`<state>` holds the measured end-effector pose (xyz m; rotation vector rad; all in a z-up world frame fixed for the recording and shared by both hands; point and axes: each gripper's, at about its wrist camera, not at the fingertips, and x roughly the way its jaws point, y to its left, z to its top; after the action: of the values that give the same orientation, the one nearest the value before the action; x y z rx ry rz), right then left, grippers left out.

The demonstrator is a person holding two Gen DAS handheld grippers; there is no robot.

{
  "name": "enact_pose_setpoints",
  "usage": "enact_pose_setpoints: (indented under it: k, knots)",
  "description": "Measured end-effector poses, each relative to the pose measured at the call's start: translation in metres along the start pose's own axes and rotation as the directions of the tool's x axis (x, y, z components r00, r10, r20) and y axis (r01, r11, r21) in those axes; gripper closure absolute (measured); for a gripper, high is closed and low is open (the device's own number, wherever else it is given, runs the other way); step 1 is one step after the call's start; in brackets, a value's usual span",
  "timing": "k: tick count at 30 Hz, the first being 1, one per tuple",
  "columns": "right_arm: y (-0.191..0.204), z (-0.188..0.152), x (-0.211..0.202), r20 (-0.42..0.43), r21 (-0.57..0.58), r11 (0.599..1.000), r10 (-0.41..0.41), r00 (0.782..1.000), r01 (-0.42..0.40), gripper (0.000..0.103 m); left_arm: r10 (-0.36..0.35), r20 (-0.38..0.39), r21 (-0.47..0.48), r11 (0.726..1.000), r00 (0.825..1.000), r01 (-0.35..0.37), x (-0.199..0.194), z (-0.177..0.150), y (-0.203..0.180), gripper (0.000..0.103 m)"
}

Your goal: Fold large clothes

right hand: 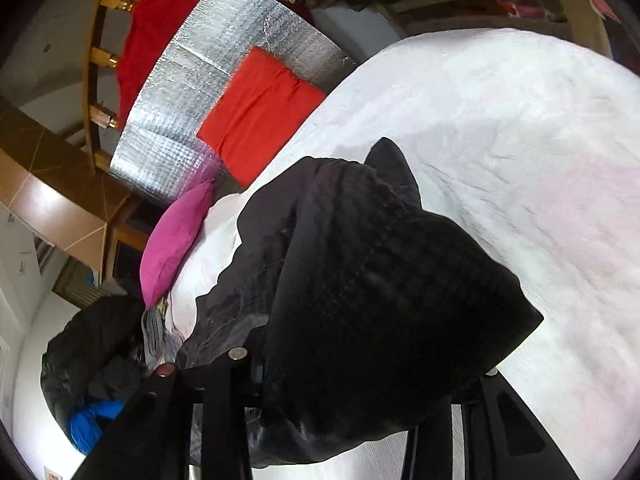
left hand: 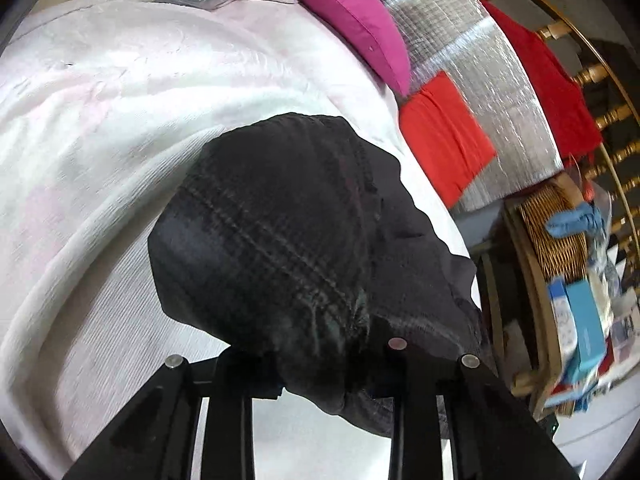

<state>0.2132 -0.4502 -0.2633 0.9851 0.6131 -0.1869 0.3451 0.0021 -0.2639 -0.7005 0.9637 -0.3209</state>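
A dark plaid garment (left hand: 280,232) hangs bunched above the white bedcover (left hand: 100,128). In the left wrist view its cloth is gathered between the black fingers, and my left gripper (left hand: 316,368) is shut on it. The fingertips are hidden under the fabric. In the right wrist view the same dark garment (right hand: 380,280) drapes over and between the fingers, with my right gripper (right hand: 360,376) shut on a thick fold. The cloth lifts off the white bedcover (right hand: 540,140) and covers the right finger almost wholly.
A magenta cushion (left hand: 352,12) and a folded red cloth (left hand: 444,136) lie at the bed's edge by a silver foil mat (left hand: 492,64). A red garment (left hand: 548,80) hangs on a wooden railing. A wicker basket (left hand: 556,228) and boxes stand beyond. A black bundle (right hand: 92,352) lies on the floor.
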Motion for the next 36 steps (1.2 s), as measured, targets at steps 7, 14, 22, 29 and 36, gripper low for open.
enact_pose_setpoints:
  k: [7, 14, 22, 29, 36]
  knots:
    - [-0.055, -0.042, -0.03, -0.109, 0.033, 0.998, -0.042, 0.993, 0.046, 0.048, 0.049, -0.07, 0.037, 0.998, 0.996, -0.046, -0.014, -0.039, 0.025, 0.056]
    - [-0.068, -0.037, -0.062, -0.217, 0.088, 0.991, -0.078, 0.973, 0.099, 0.022, 0.115, -0.16, 0.114, 0.989, 0.98, -0.098, -0.056, -0.054, 0.027, 0.03]
    - [-0.025, 0.002, -0.115, -0.238, -0.177, 0.981, -0.127, 0.963, 0.086, 0.021, 0.153, -0.022, 0.335, 0.932, 0.988, -0.137, -0.125, -0.021, -0.027, 0.015]
    - [0.038, 0.06, -0.019, -0.147, -0.36, 0.927, -0.164, 0.975, 0.101, 0.02, 0.304, 0.101, 0.387, 0.865, 0.947, -0.319, -0.049, 0.054, -0.067, 0.015]
    - [0.037, 0.115, 0.091, -0.171, -0.346, 0.918, -0.263, 0.949, 0.192, 0.02, 0.344, -0.028, 0.166, 0.928, 0.939, -0.335, 0.015, 0.09, -0.018, 0.015]
